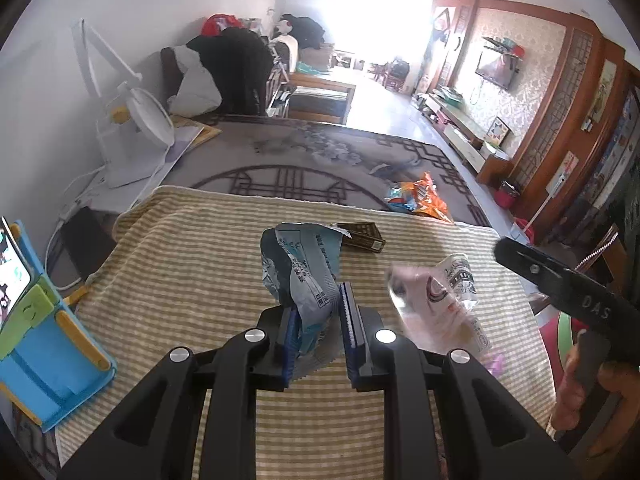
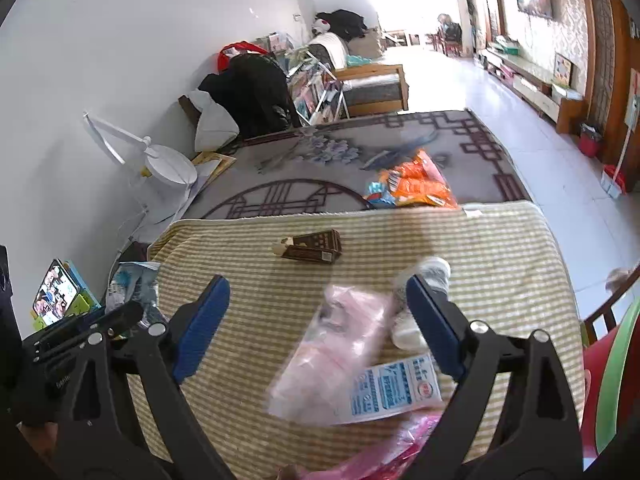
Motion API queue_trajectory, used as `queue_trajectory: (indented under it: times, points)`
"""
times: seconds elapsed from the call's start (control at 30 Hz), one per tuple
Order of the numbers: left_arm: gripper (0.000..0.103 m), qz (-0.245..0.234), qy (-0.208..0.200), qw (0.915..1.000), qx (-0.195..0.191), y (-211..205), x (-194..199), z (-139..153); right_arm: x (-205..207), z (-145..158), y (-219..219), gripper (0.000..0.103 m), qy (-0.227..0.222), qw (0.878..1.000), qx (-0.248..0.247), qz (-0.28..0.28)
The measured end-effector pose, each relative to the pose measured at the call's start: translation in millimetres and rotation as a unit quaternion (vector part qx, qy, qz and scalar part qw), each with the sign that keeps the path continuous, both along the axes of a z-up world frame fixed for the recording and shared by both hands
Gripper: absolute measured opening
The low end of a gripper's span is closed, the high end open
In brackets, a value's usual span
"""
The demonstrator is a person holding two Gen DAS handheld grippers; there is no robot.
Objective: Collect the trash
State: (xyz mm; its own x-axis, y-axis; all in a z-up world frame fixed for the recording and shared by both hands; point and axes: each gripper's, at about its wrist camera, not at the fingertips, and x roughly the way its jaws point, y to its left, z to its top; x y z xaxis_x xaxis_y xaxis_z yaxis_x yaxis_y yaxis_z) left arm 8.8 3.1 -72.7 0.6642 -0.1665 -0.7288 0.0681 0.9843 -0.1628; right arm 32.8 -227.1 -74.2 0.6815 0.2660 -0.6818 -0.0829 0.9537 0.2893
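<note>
Left claw [image 1: 320,320] is nearly closed, blue pads pinching a crumpled grey-blue wrapper [image 1: 300,276] that stands up out of the jaws above the striped cloth [image 1: 192,280] on the counter. Right claw [image 2: 320,332] is spread wide, nothing gripped; no earlier view to compare. A blurred pink-and-clear plastic bag [image 2: 340,344] sits between its fingers, pads not pressing on it; can't tell if it's lying on the cloth or in mid-air. Same bag shows in the left view just right of the left claw [image 1: 432,300], also blurred. A white-and-blue printed packet [image 2: 392,392] lies under the bag near the right finger, with more pink plastic [image 2: 400,440] at the near counter edge. A small brown box [image 2: 314,246] lies mid-cloth, well apart from both claws. Orange snack wrappers [image 2: 416,184] sit farther back on the grey patterned mat [image 2: 300,168], just past the cloth's far edge. A blue stand [image 1: 48,360] holding a phone [image 1: 12,276] is at the counter's left edge.
</note>
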Motion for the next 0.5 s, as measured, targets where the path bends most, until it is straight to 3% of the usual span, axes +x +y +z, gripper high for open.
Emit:
queue_trajectory:
  times: [0.2, 0.33, 0.5]
  points:
    - [0.017, 0.0, 0.009, 1.0, -0.005, 2, 1, -4, -22, -25, -19, 0.088, 0.068, 0.997, -0.034, -0.004]
    - [0.017, -0.008, 0.011, 0.9999, -0.007, -2, 5, -6, -50, -59, -39, 0.088, 0.145, 0.989, -0.001, -0.042]
    - [0.017, -0.023, 0.014, 0.9996, -0.008, -14, 10, -10, -67, -100, -48, 0.088, 0.207, 0.975, 0.014, -0.075]
